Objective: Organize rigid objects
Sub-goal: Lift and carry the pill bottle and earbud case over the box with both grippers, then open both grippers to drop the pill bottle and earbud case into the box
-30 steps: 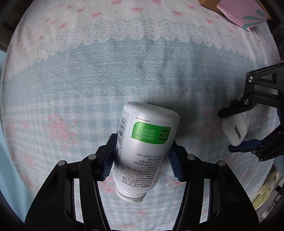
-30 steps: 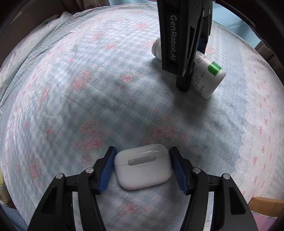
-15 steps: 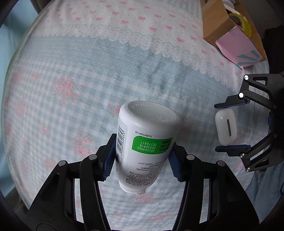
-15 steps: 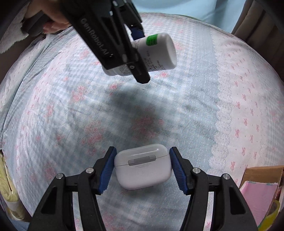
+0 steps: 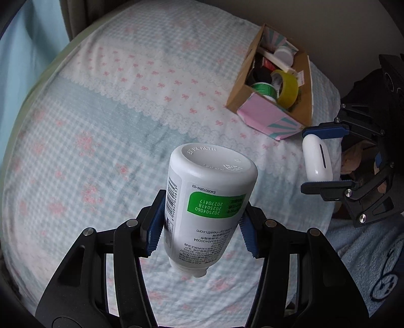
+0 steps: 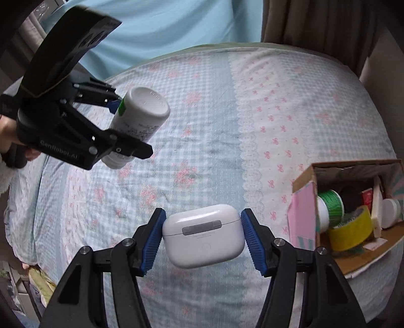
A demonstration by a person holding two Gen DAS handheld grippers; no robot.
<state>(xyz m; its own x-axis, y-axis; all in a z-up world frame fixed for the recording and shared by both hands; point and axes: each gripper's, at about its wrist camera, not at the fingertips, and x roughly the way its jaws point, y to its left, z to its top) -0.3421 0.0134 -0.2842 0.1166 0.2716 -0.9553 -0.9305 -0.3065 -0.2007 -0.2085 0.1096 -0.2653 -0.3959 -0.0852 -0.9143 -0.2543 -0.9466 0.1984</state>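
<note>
My left gripper [image 5: 202, 227] is shut on a white pill bottle [image 5: 207, 196] with a green label, held above the bed with its base pointing away from the camera. The bottle also shows in the right wrist view [image 6: 139, 121], held by the left gripper [image 6: 121, 126]. My right gripper [image 6: 203, 239] is shut on a white earbud case [image 6: 203, 238], lifted above the bed. The case [image 5: 317, 157] and right gripper [image 5: 320, 156] show at the right of the left wrist view. An open cardboard box [image 5: 305, 83], [image 6: 305, 176] sits on the bed at the far right.
The box holds a yellow tape roll [image 6: 351, 232], a green spool [image 6: 330, 204], a white jar [image 6: 391, 212] and other items. The bed has a blue checked and pink floral sheet [image 6: 207, 141]. Curtains [image 6: 315, 22] hang behind it.
Both grippers have risen from the bed with their objects and swung towards the cardboard box, which has come fully into both views. The bottle's base tilts further away from the camera.
</note>
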